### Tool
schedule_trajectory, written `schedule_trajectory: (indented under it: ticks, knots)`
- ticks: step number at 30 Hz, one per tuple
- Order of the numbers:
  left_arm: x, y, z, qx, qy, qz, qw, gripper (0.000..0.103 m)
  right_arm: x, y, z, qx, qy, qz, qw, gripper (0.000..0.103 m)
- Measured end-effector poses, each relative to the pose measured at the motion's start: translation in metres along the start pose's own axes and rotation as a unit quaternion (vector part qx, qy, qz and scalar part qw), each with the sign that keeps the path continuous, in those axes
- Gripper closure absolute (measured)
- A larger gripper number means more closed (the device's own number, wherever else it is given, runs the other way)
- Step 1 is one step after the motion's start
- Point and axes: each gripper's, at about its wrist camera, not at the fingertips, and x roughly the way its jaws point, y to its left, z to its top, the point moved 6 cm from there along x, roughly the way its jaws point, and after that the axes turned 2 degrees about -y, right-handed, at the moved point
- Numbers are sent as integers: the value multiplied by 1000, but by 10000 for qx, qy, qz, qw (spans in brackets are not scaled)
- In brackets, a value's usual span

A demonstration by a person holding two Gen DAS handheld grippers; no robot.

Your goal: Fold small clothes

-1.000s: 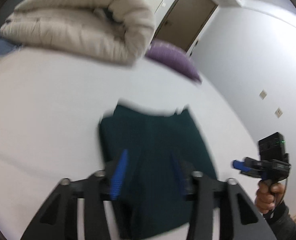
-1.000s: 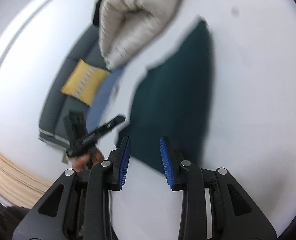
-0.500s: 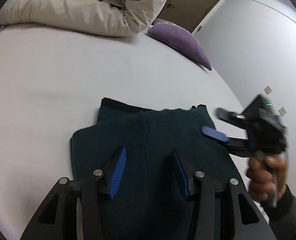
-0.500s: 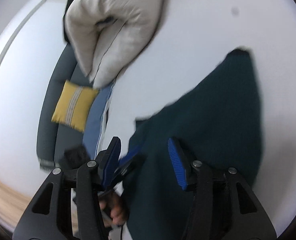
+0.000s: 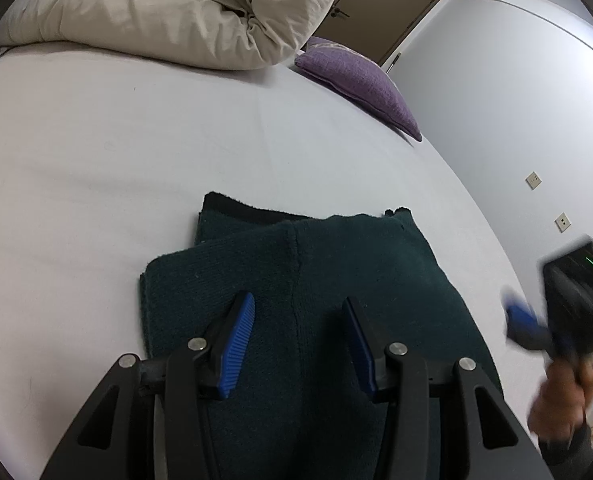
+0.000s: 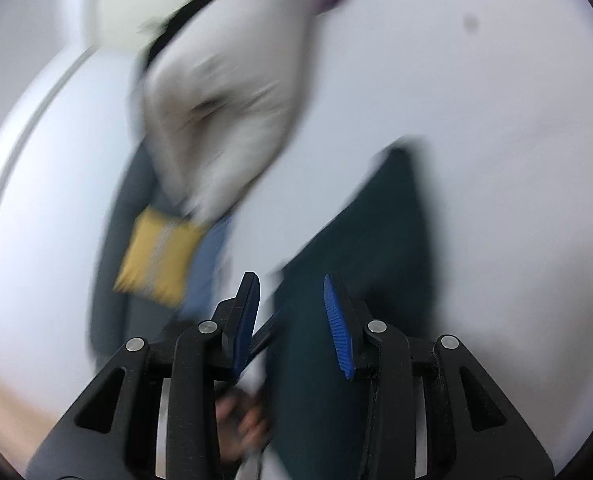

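Note:
A dark green knitted garment lies folded on the white bed, an under layer showing at its far left corner. My left gripper is open and empty, low over the garment's near part. My right gripper is open and empty; it also shows blurred in the left wrist view, off the garment's right edge. The right wrist view is blurred and shows the garment ahead of the fingers.
A beige duvet is heaped at the bed's far side, with a purple pillow to its right. A grey sofa with a yellow cushion stands beyond the bed. A wall runs along the right.
The right gripper has pulled back off the garment toward its right edge and is moving fast. The left gripper has barely moved over the garment.

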Motion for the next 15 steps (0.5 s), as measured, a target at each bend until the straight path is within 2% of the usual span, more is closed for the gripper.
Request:
schedule_trajectory:
  ticks: [1,3,5,6,7,8,10,11,12,14,15]
  knots:
    - [0,0,0,4,-9,1,10000,55,6,10,-17,-209,255,38,9994,50]
    - [0,1,-1,-21,-29,-39,10000,55,18,12,-51,-362,722,-45,9967,47]
    - [0,0,-2,-2,-29,-66,10000,55,28,-8,-73,-290,982,-155,9946,49]
    - [0,0,-2,25,-30,-37,10000,55,28,-18,-77,-215,952,-43,9952,55]
    - [-1,0,-2,17,-32,-51,10000,55,24,-25,-80,-94,890,52,9960,67]
    - [-1,0,-1,-6,-25,-74,10000,55,20,-32,-81,83,823,98,9965,70]
    - [-8,0,2,-136,1,-154,9998,54,6,-32,-82,138,641,88,9978,67]
    - [-17,2,4,-270,-1,-166,9995,54,-7,-30,-87,15,558,-24,9984,65]
    - [-33,5,5,-370,-123,-85,9992,47,-18,-25,-89,-120,477,-135,9987,59]
    - [-59,13,7,-459,-409,23,9981,29,-36,-21,-87,-269,325,-394,9983,42]
    - [-74,21,6,-626,-543,54,9965,26,-47,-20,-82,-340,151,-591,9976,26]
